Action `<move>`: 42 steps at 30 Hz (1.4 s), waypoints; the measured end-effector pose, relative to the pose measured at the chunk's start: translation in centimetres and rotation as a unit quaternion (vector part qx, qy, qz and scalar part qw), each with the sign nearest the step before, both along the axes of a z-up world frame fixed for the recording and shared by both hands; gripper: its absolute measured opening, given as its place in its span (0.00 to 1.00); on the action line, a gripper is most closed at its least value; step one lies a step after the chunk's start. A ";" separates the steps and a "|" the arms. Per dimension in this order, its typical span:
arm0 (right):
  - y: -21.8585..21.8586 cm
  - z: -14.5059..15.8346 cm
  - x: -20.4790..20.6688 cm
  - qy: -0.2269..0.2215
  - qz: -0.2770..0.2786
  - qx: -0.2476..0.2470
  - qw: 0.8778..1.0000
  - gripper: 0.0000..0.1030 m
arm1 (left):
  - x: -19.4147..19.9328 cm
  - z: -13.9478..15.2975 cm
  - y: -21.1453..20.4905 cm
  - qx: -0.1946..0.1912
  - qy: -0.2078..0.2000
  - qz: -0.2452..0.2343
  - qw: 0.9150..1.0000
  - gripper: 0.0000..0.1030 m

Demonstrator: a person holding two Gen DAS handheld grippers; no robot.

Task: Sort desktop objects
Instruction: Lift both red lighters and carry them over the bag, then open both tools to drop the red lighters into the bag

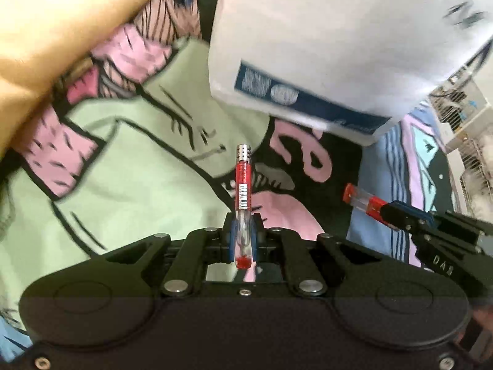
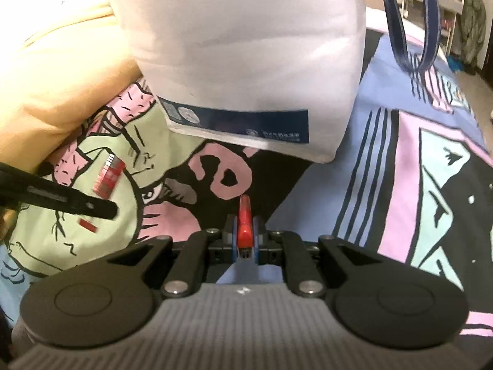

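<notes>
My left gripper [image 1: 243,231] is shut on a red lighter [image 1: 243,182] with a clear body, a barcode label and a metal top, held upright above the patterned cloth [image 1: 123,169]. To its right, my right gripper [image 1: 385,212] is shut on a second red lighter [image 1: 359,198]. In the right wrist view that second lighter [image 2: 245,215] sits pinched between the blue pads of the right gripper [image 2: 245,231]. The left gripper [image 2: 106,208] enters from the left with its blurred red lighter [image 2: 109,177].
A white tote bag [image 1: 323,46] with a dark blue band stands just ahead of both grippers, its blue handles [image 2: 413,30] hanging at the right. A yellow cloth [image 2: 55,77] is bunched at the left. Shelves [image 1: 462,123] lie beyond the cloth's right edge.
</notes>
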State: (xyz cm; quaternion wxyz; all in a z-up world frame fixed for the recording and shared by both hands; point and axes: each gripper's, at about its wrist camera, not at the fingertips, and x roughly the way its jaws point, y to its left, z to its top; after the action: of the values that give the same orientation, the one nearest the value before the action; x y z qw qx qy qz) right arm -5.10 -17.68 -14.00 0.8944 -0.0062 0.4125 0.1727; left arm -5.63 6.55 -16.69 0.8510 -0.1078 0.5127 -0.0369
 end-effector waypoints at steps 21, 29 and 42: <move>-2.1 22.6 -7.0 -0.227 0.004 0.071 0.971 0.11 | 0.3 21.3 1.2 -0.025 -0.235 -0.059 0.970 0.08; 1.5 29.9 0.9 -0.260 0.031 0.027 0.965 0.11 | 9.6 27.8 -1.8 -0.029 -0.229 -0.082 0.970 0.08; 2.2 26.1 8.0 -0.257 -0.053 0.015 0.965 1.00 | 17.1 21.5 -3.4 -0.028 -0.133 -0.057 0.989 1.00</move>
State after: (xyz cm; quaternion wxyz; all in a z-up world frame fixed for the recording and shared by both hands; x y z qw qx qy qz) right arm 2.89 -15.48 12.09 0.9783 -0.0154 0.1657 0.1236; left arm 11.48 3.10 4.79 0.9048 -0.0961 0.3990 -0.1133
